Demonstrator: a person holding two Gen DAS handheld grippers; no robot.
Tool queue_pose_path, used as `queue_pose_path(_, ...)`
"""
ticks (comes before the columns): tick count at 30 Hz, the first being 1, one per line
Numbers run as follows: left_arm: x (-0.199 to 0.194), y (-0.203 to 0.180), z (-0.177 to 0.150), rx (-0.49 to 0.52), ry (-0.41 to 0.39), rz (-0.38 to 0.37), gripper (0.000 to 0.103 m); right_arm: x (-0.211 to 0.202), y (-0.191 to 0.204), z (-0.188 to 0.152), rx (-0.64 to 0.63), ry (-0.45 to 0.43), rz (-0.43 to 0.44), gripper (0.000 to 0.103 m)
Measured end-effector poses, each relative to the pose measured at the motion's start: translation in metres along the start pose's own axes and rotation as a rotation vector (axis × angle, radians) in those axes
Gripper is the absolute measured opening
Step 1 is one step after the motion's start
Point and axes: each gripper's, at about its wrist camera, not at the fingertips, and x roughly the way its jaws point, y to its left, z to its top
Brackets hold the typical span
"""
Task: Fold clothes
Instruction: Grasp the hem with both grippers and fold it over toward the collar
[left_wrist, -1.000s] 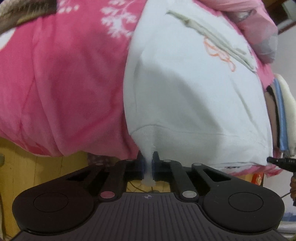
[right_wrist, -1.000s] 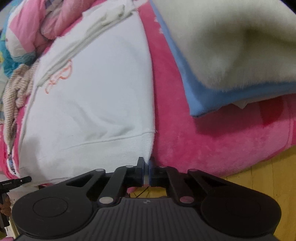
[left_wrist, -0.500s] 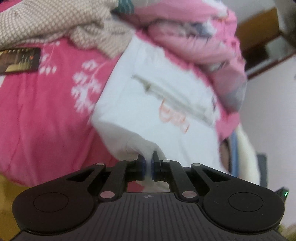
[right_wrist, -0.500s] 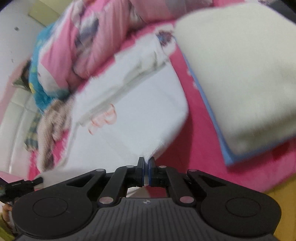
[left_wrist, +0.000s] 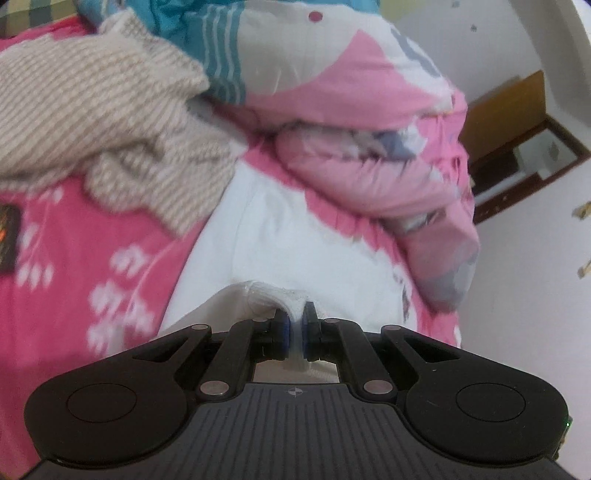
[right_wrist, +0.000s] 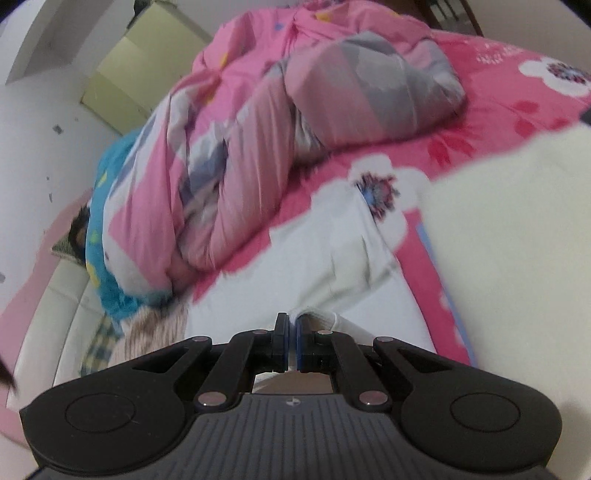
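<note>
Left gripper (left_wrist: 294, 332): fingers drawn narrow, pinching a fold of the white garment (left_wrist: 295, 254) between the blue pads. The pinched hem bunches up just ahead of the fingertips; the rest of the garment spreads beyond them over the pink flowered bedspread (left_wrist: 85, 258).

Ahead and left of the left fingers: a beige knitted garment (left_wrist: 103, 110), crumpled, its edge lying over the white garment's far corner. Straight ahead and right: a bunched pink patchwork quilt (left_wrist: 351, 122) lying along the garment's far edge. A dark flat item (left_wrist: 7, 236) lies on the bedspread at far left; too blurred to identify.

Right gripper (right_wrist: 291, 341): fingers likewise nearly together, clamped on another edge of the same white garment (right_wrist: 314, 273), cloth rising between the pads. Beyond the fingertips the garment lies flat on the bedspread (right_wrist: 498, 92). Right of the fingers, just beside the garment: a cream folded blanket (right_wrist: 517, 240) with a blue edge. Ahead and left: the quilt (right_wrist: 258, 129), heaped against the garment's far side.
</note>
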Motion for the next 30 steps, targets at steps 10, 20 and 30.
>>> queue_pose_path(10, 0.089, 0.014, 0.079, -0.034, -0.034, -0.036, 0.004, 0.091, 0.028, 0.069, -0.011, -0.079, -0.023, 0.002)
queue_pose_path(20, 0.169, 0.027, 0.127, -0.038, -0.03, 0.026, 0.004, 0.187, 0.021, 0.117, 0.016, -0.08, -0.056, 0.002)
queue_pose_path(30, 0.222, 0.043, 0.134, -0.05, -0.021, 0.15, 0.004, 0.259, -0.011, 0.146, 0.053, 0.012, -0.037, 0.002)
